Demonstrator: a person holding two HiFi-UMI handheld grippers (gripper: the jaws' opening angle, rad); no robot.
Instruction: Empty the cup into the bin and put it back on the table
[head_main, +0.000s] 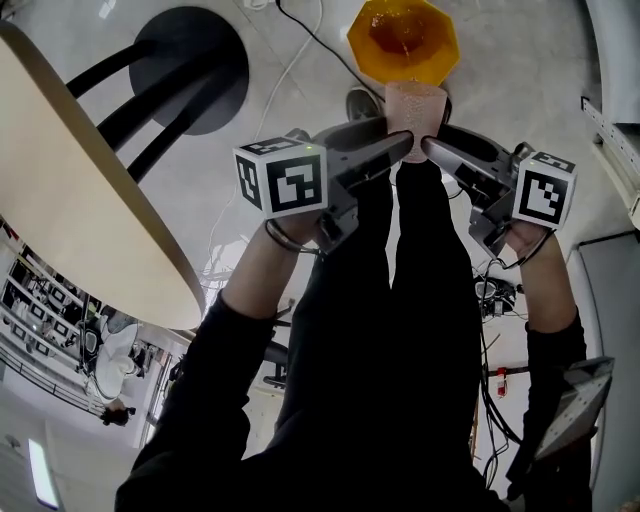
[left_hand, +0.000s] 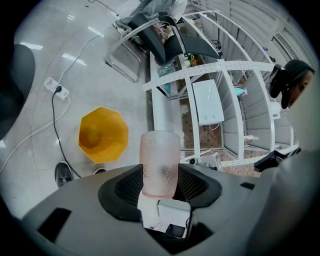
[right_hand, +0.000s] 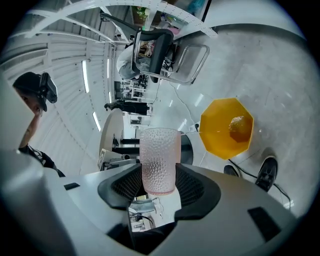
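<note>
The pink dimpled cup (head_main: 413, 108) hangs in the air just short of the yellow octagonal bin (head_main: 403, 40) on the floor. The left gripper (left_hand: 160, 184) and right gripper (right_hand: 159, 181) both clamp it between their jaws. The table (head_main: 70, 200) lies well to the left.

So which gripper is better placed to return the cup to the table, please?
The left gripper, probably: its jaws and the right gripper both clamp the pink cup, but the table lies on its side.
</note>
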